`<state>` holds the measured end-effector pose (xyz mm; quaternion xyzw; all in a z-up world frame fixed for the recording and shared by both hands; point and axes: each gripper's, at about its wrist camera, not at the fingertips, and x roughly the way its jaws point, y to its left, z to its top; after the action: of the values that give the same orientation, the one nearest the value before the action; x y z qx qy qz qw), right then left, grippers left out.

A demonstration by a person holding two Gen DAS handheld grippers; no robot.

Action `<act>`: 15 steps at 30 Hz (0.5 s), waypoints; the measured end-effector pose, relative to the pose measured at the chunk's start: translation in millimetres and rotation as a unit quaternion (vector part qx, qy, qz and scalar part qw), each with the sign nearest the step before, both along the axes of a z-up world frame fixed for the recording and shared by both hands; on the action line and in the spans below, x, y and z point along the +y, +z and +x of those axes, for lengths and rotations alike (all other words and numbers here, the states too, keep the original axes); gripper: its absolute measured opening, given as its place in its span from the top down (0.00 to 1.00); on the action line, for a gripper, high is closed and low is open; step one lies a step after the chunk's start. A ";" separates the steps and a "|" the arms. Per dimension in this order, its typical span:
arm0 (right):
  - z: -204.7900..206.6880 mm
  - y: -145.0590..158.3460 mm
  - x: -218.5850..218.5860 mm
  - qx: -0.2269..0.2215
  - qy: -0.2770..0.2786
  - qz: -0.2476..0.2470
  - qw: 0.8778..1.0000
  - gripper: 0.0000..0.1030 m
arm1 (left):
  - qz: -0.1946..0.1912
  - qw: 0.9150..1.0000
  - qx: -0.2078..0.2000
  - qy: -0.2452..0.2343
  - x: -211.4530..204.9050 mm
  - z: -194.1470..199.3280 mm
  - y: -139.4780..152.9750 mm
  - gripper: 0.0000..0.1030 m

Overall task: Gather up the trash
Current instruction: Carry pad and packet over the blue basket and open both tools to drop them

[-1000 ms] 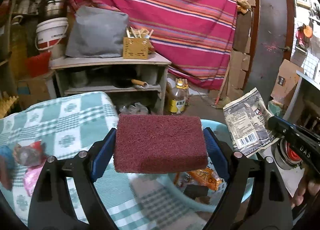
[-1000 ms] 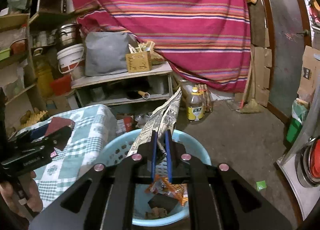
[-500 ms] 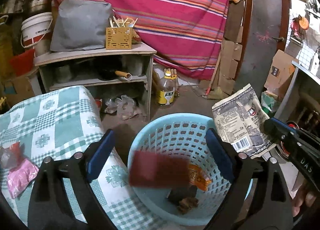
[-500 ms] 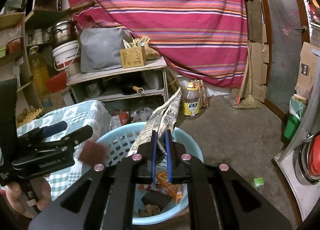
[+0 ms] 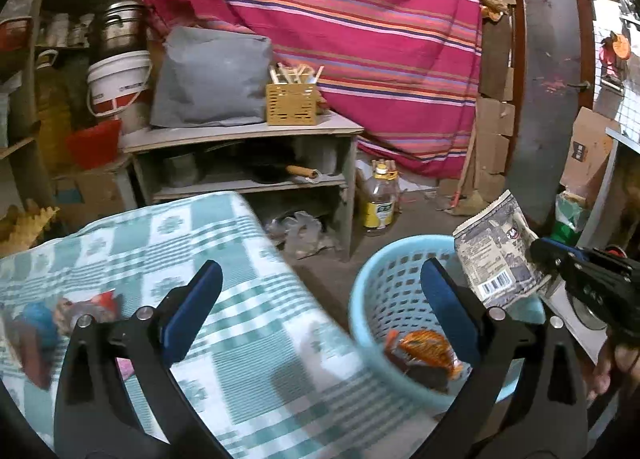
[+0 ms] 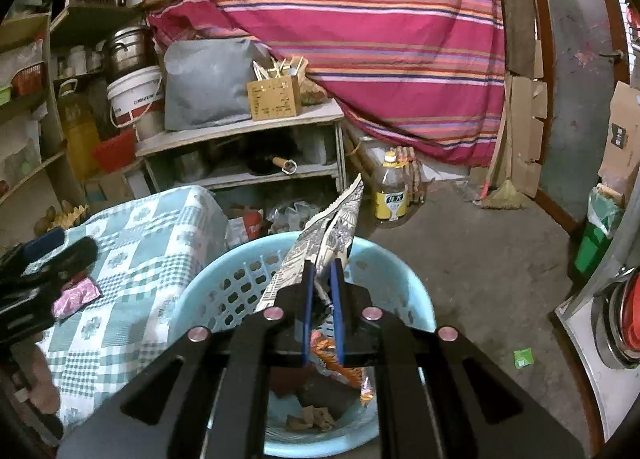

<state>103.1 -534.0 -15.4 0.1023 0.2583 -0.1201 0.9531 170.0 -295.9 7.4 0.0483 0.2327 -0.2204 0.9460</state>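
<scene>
The right hand-held gripper (image 6: 320,279) has its blue pads nearly together, pinching the lower end of a printed grey-and-white snack wrapper (image 6: 336,227). The wrapper is flattened edge-on in the right wrist view, its long axis rising up and away from the jaws, its torn top pointing toward the shelf unit (image 6: 244,155) behind. In the left wrist view the same wrapper (image 5: 496,255) shows its broad printed face with the barcode at the lower end, tilted, hanging over the far rim of the light blue basket (image 5: 376,323).

The left hand-held gripper (image 5: 320,311) has its jaws opening, very wide, with nothing between the blue pads. It hangs over the edge of the table (image 5: 224,291), which is covered in a green-and-white checked cloth, just beside the basket.

Inside the basket (image 6: 416,299) lie an orange snack packet (image 6: 340,367), a dark red-brown block and some brown scraps. On the cloth, a pink wrapper (image 6: 78,297) lies near the left hand-held gripper; more red and blue litter (image 5: 64,315) there is blurred. A yellow-labelled bottle (image 6: 390,195) stands on the floor beyond the basket.
</scene>
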 end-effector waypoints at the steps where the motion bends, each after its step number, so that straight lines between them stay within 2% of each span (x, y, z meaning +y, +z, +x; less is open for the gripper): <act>1: 3.1 -2.3 1.8 0.005 -0.001 0.001 1.000 0.90 | 0.002 1.000 -0.001 0.004 5.4 -0.7 0.1 0.07; 3: 11.8 -9.0 5.0 0.020 0.002 0.007 1.000 0.89 | 0.005 1.000 -0.002 0.012 17.4 -1.9 0.9 0.06; 5: 19.5 -15.6 9.3 0.039 -0.004 0.007 0.999 0.68 | 0.005 1.000 -0.001 0.021 33.0 -2.5 1.7 0.06; 6: 22.6 -19.2 11.4 0.045 -0.009 0.004 0.999 0.50 | 0.006 1.000 0.001 0.026 42.0 -2.5 1.8 0.06; 7: 23.1 -21.0 12.1 0.046 -0.013 0.002 0.999 0.46 | 0.007 1.000 0.002 0.030 48.1 -2.5 2.2 0.06; 9: 24.3 -20.2 15.5 0.048 -0.015 -0.001 0.999 0.45 | 0.009 0.999 -0.001 0.040 62.0 -3.4 3.9 0.05; 12: 19.0 -10.9 25.5 0.032 -0.022 -0.011 0.999 0.26 | 0.013 0.998 -0.008 0.063 92.0 -7.1 7.0 0.05; 15: 13.0 3.0 42.0 0.009 -0.011 -0.021 1.000 0.24 | 0.013 0.997 -0.011 0.081 120.2 -9.8 9.0 0.05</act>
<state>116.1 -492.0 -12.5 0.0836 0.2636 -0.1367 0.9512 160.2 -175.7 16.4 0.0436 0.2286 -0.1400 0.9624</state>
